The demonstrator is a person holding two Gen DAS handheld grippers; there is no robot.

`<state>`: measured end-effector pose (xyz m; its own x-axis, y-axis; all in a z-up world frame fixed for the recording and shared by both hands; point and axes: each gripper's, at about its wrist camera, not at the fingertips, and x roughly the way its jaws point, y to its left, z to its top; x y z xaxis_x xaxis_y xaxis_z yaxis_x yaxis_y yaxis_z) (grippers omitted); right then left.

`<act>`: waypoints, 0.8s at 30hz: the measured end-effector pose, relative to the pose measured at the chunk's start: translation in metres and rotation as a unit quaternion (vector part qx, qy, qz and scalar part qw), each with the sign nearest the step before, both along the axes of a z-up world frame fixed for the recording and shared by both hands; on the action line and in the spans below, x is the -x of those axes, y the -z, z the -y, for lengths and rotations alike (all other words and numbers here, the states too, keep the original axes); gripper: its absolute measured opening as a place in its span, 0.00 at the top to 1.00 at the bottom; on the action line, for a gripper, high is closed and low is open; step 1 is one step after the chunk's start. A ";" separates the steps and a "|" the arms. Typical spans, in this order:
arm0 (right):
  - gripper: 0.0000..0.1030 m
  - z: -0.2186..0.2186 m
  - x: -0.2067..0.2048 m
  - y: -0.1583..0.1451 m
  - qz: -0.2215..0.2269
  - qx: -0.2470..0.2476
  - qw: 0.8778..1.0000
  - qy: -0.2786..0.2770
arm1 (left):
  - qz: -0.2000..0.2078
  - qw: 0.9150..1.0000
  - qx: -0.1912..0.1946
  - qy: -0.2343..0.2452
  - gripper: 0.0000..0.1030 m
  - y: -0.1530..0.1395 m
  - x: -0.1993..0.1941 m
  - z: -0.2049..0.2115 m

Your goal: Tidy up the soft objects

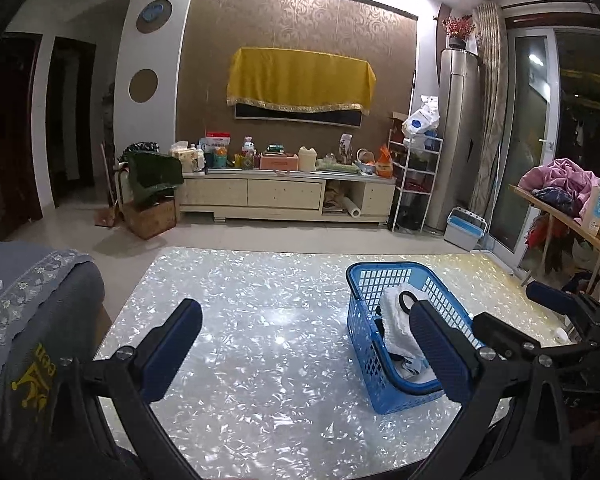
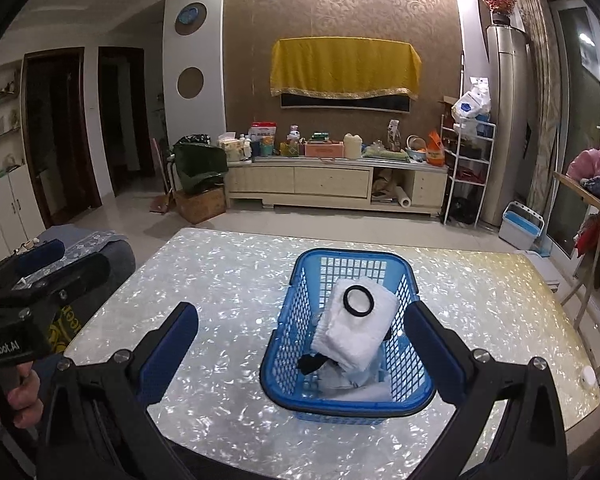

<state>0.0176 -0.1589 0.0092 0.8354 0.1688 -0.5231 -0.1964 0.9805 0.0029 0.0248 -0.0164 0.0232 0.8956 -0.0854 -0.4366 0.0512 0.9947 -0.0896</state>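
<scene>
Right wrist: basket (image 2: 288, 354) long axis fwd; towel (image 2: 360, 324) inside.

- One blue plastic lattice-sided basket (image 2: 354, 268), standing on the tabletop.
- One folded white fluffy towel (image 2: 360, 324), inside the basket.
- One black elastic hair ring (image 2: 358, 300), lying on top of the towel.
- One small black fabric piece (image 2: 312, 362), in the basket bottom beside the towel.
- One pale blue-and-white cloth bundle (image 2: 354, 384), under the towel; how many separate pieces it holds cannot be told.
- One glossy white pearl-patterned tabletop (image 2: 228, 292).
- One small white round object (image 2: 588, 376), at the right table edge.
- Two black two-finger grippers with blue pads: left gripper (image 1: 306, 346) and right gripper (image 2: 300, 344), each with fingers spread wide apart and holding nothing.
</scene>
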 end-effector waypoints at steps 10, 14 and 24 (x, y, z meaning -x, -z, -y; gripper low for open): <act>0.00 -0.002 0.010 0.001 0.000 0.004 1.000 -0.006 | 0.002 1.000 -0.003 0.004 0.00 0.001 0.014 0.001; 0.00 -0.002 0.012 -0.001 0.005 0.005 1.000 -0.005 | 0.004 1.000 -0.001 0.005 0.00 0.000 0.016 0.001; 0.00 0.000 0.018 0.001 0.011 0.000 1.000 0.000 | -0.003 1.000 -0.008 0.001 0.00 0.000 0.019 0.002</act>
<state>-0.0005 -0.1592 0.0081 0.8461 0.1691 -0.5055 -0.1971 0.9804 -0.0021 0.0057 -0.0189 0.0230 0.8929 -0.0798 -0.4432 0.0525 0.9959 -0.0736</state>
